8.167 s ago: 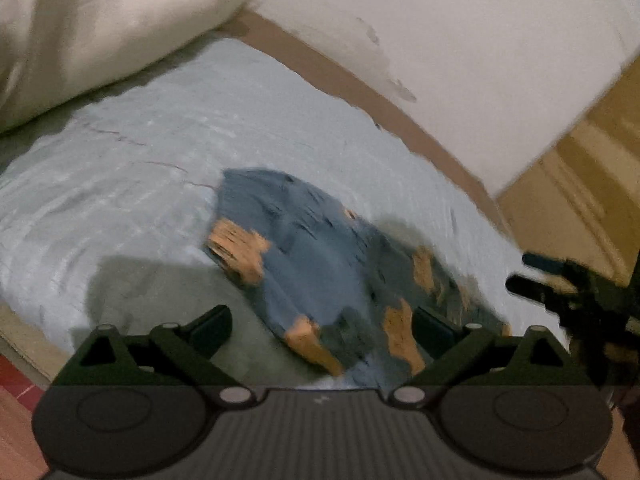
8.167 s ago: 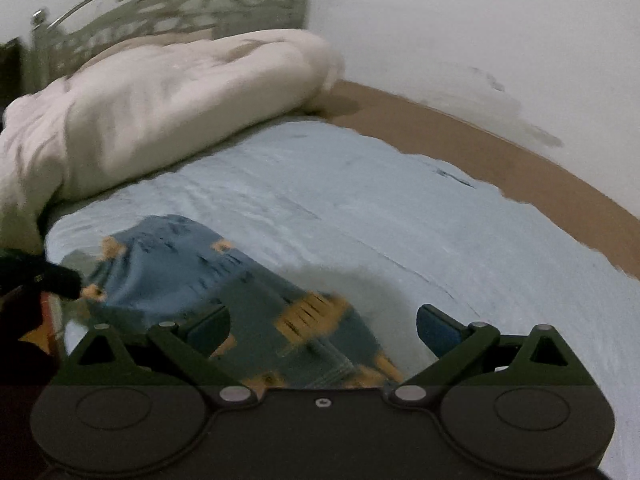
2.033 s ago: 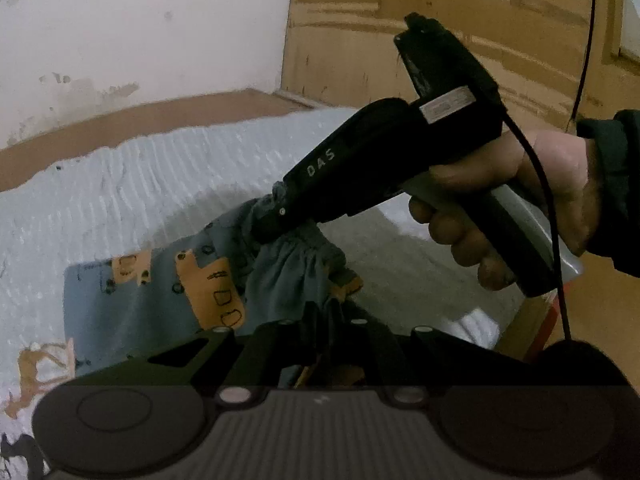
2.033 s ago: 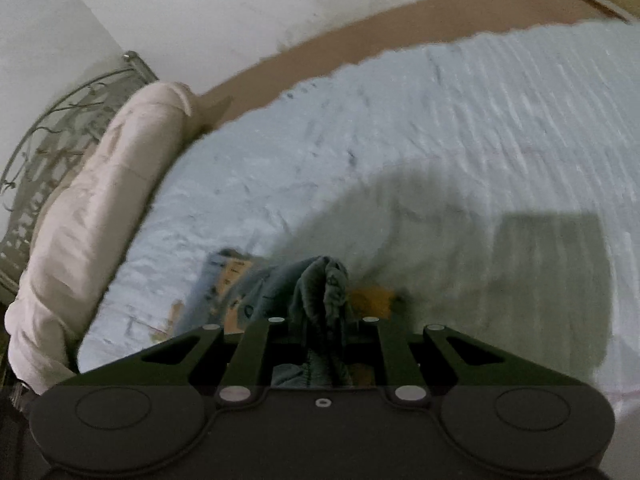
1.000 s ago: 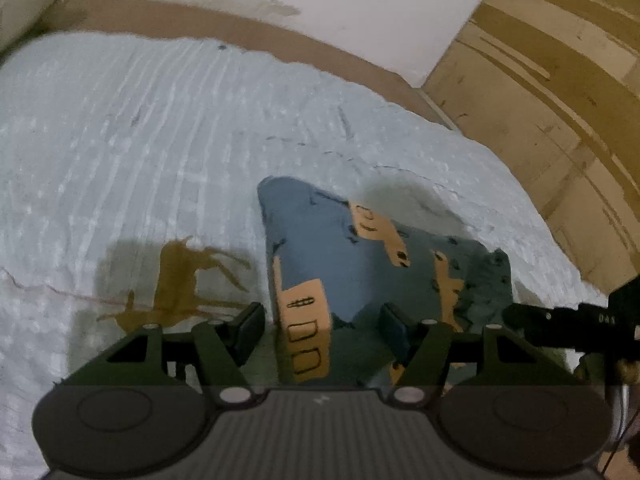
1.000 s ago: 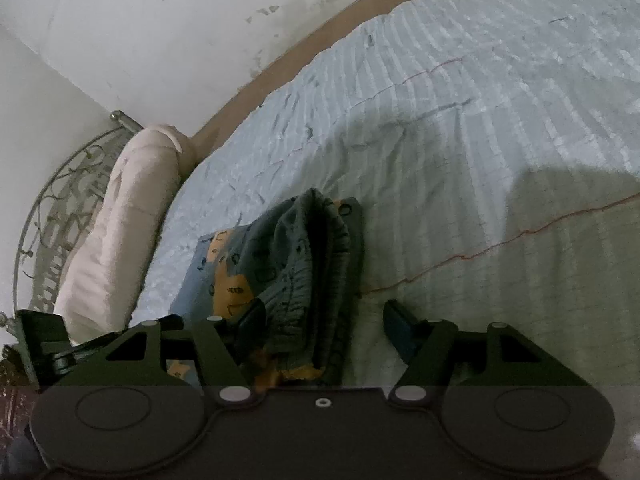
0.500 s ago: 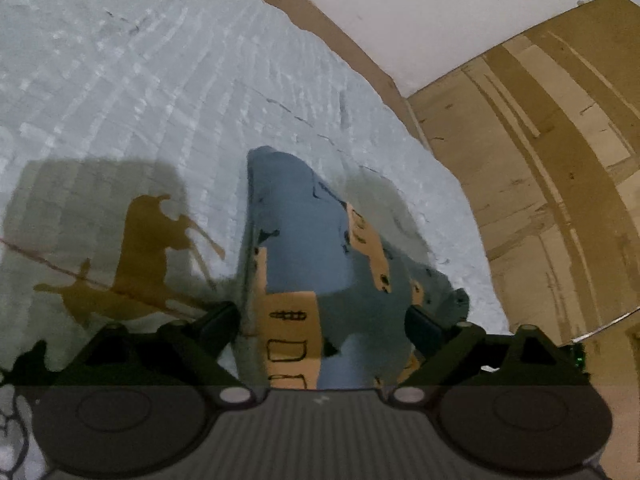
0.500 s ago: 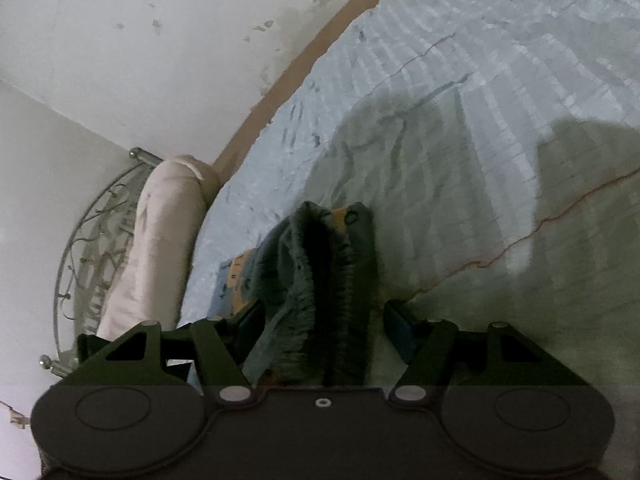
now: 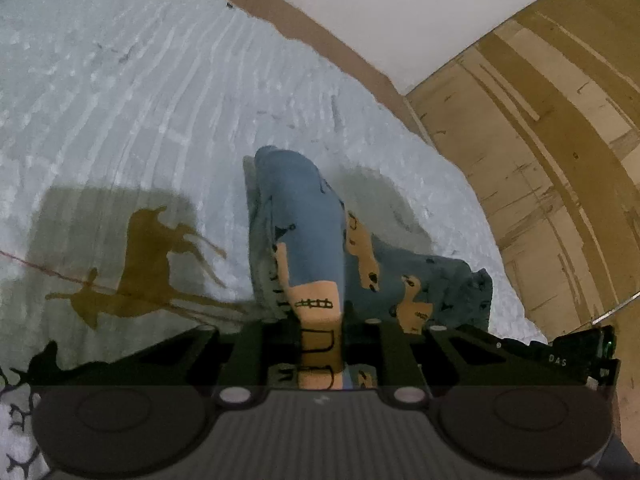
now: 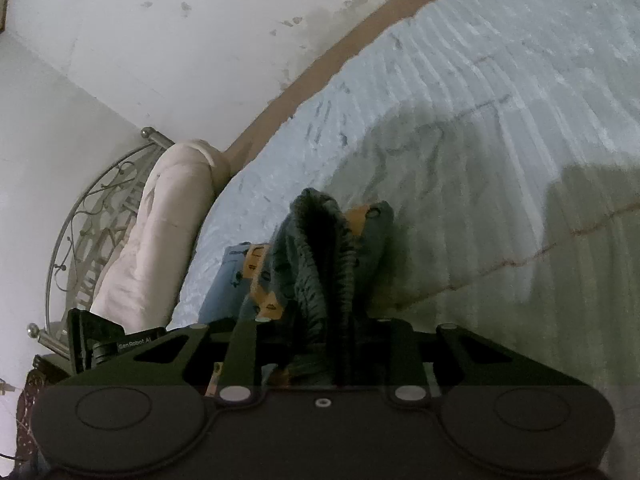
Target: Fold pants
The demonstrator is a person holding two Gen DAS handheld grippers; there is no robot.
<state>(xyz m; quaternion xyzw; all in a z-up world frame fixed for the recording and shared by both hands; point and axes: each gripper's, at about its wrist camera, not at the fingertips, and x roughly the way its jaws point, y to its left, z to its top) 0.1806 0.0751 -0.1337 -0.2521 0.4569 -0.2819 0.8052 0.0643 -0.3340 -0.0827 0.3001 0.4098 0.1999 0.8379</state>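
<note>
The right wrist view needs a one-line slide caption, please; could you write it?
Right gripper shut on the gathered waistband of the pants over the pale blue bedsheet.

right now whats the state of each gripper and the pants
left gripper: jaws just closed, shut on the printed end of the pants
right gripper: jaws just closed, shut on the gathered grey waistband
pants: bunched, lying on the bed sheet, pinched at both ends

The pants (image 9: 304,216) are blue with orange patches bearing black drawings; their waistband (image 10: 320,248) is dark grey-green. The bedsheet (image 9: 140,100) is pale blue with a brown deer print (image 9: 152,256). The duvet (image 10: 160,232) is cream, the wall (image 10: 160,20) white, the panel (image 9: 560,140) tan wood.
</note>
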